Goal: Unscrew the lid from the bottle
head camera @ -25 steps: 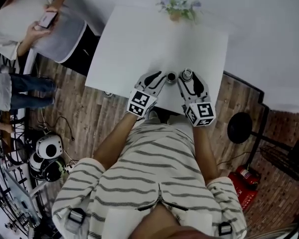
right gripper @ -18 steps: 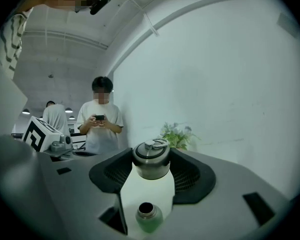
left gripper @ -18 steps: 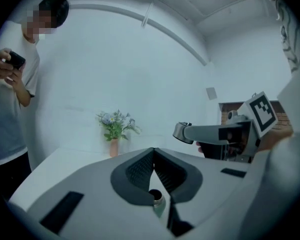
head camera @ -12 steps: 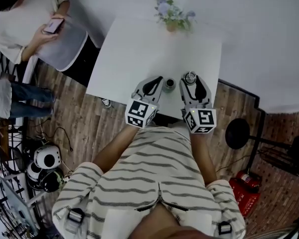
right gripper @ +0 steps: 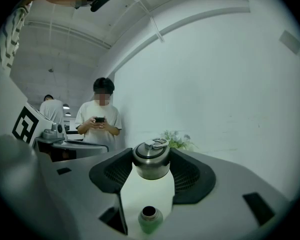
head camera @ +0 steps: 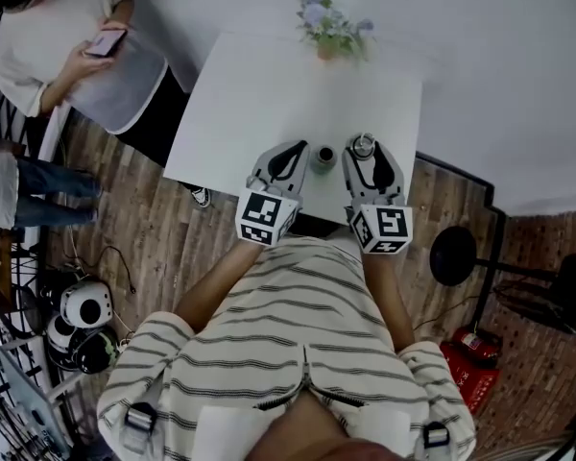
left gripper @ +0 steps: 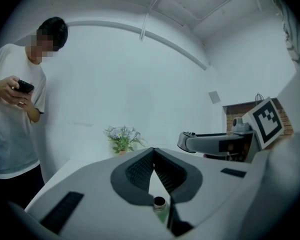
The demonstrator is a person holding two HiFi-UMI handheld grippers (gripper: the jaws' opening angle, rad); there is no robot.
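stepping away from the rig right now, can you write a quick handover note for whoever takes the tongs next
Left tongs: shut, holding nothing, just left of the bottle.
Right tongs: shut on the lid, held clear of the bottle.
Bottle: upright and open, near the front edge of the table, between the two tongs.
Done: lid is off the bottle.
Left: probably only to set the lid down.

A studio or test room is being shown here, not a home. A plain white desk (head camera: pixel 269 84) is set on a wooden plank floor (head camera: pixel 163 229) against bare white walls (head camera: pixel 518 65). Round black-and-white gear (head camera: pixel 84 305) is heaped with cables at the lower left of the head view. A black stand with a round base (head camera: pixel 458 255) is seen at the right. A bystander with a phone (head camera: pixel 58 36) is caught at the upper left.
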